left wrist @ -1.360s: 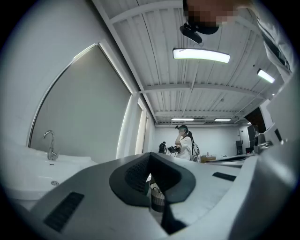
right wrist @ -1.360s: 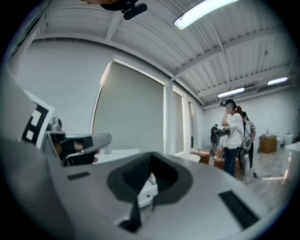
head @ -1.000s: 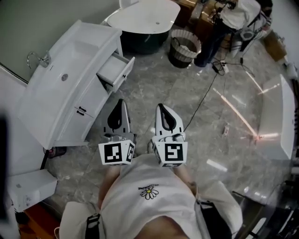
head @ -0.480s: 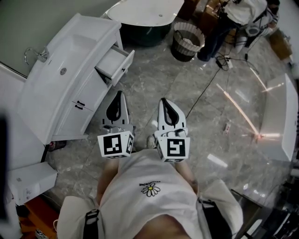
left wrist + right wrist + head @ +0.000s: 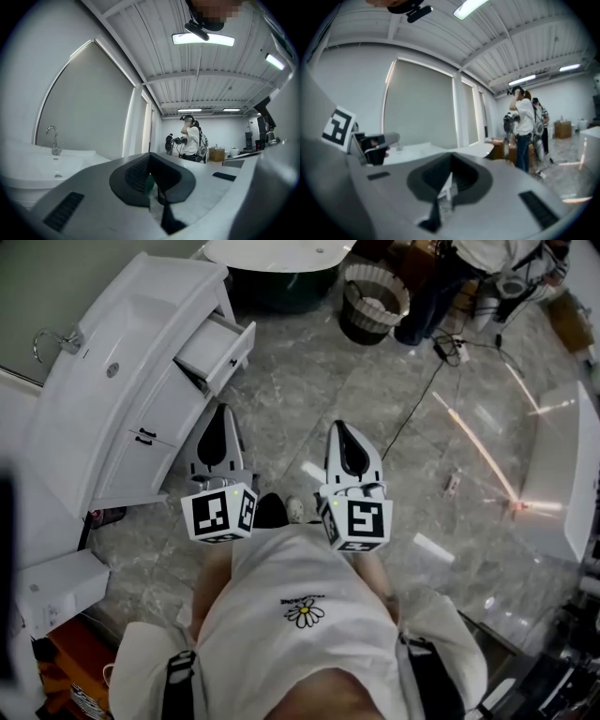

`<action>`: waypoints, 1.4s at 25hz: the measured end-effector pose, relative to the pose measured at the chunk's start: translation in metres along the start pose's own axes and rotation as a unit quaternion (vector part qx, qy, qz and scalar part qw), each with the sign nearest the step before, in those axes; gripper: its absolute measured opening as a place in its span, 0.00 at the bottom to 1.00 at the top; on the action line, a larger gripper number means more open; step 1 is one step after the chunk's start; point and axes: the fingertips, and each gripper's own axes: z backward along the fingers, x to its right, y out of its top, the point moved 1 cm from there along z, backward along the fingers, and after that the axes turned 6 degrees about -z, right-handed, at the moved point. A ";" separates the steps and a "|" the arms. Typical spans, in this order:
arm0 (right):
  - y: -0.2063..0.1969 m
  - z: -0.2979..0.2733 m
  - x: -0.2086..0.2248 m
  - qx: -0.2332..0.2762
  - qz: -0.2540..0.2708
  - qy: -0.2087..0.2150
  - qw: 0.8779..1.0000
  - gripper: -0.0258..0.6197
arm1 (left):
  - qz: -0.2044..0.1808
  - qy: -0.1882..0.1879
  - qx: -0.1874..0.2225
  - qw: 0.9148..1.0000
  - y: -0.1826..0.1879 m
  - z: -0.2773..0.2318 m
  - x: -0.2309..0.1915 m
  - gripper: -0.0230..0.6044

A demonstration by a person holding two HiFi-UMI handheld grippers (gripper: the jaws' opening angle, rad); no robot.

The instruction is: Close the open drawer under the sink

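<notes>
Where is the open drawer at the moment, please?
Head view, upper left: the drawer juts from the vanity under the sink, just ahead of the left gripper.

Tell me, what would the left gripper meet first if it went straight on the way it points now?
Probably the open drawer: seen from above, the left gripper aims straight at it. Its height is unclear, so it might pass above the drawer instead.

No text is legible: the cubes [image 5: 217, 514] of the left gripper [image 5: 218, 411] and right gripper [image 5: 339, 427] bear only black-and-white square markers, and the print above the daisy [image 5: 305, 613] on the shirt [image 5: 281, 657] is too small to read.
</notes>
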 end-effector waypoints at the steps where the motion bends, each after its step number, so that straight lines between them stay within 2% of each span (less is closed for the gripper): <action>1: -0.001 0.000 0.005 -0.002 -0.002 -0.003 1.000 0.09 | 0.000 0.002 0.000 1.000 0.000 -0.001 0.001 0.07; 7: -0.003 0.002 0.016 -0.002 -0.014 -0.008 1.000 0.09 | -0.016 -0.007 0.006 1.000 0.007 -0.014 0.013 0.07; 11: -0.003 -0.006 0.023 0.004 -0.006 -0.014 1.000 0.09 | -0.011 -0.021 0.020 1.000 0.004 -0.035 0.015 0.07; 15: -0.003 -0.016 0.033 0.009 0.016 -0.023 1.000 0.09 | -0.002 -0.032 0.027 0.999 -0.010 -0.065 0.019 0.07; 22: 0.010 -0.046 0.041 0.009 0.052 -0.009 0.999 0.09 | -0.010 -0.057 0.026 0.998 -0.020 -0.095 0.044 0.07; 29: -0.011 -0.098 0.036 -0.036 0.051 0.014 0.998 0.09 | -0.005 -0.037 0.013 0.999 -0.036 -0.135 0.020 0.07; 35: 0.003 -0.163 0.048 -0.048 0.053 0.020 0.997 0.09 | -0.001 -0.020 0.009 1.000 -0.039 -0.197 -0.006 0.07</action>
